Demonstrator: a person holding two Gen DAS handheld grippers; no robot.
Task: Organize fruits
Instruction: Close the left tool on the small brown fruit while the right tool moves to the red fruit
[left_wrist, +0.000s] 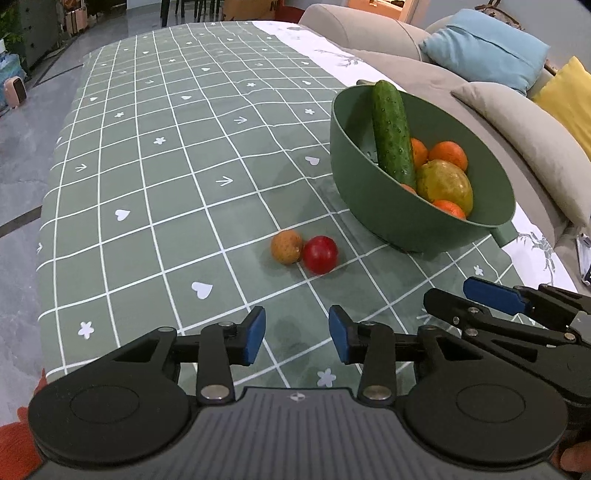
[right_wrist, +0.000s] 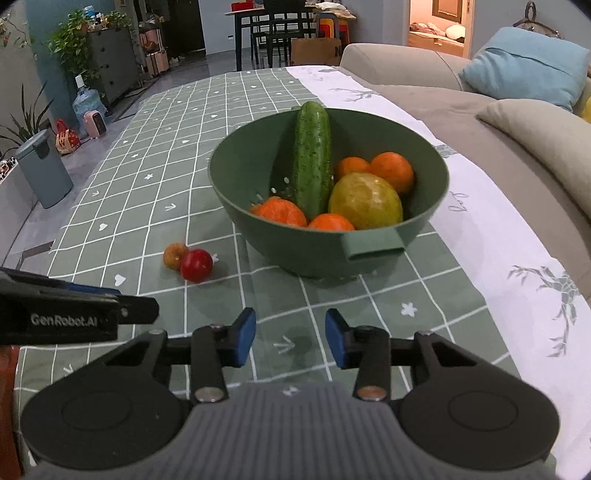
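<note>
Both the left tongs (left_wrist: 297, 334) and right tongs (right_wrist: 290, 338) gape wide, empty, low over the table (left_wrist: 155, 155). At twelve o'clock of the left pair, a red fruit (left_wrist: 320, 254) touches a brownish fruit (left_wrist: 286, 246); the green bowl (left_wrist: 373, 206) of cucumber (left_wrist: 391, 133) and oranges (left_wrist: 448, 155) stands at one o'clock.

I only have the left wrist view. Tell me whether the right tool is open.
Observer: Open; the right tool has its pads apart, nothing between them.
Operator: The wall of the green bowl hides the lower end of the cucumber. Say where it sits.
Observer: Between an orange and the yellow-green fruit, low in the bowl.
Operator: Report what stands on the floor.
Observer: A grey bin, left of the table.
</note>
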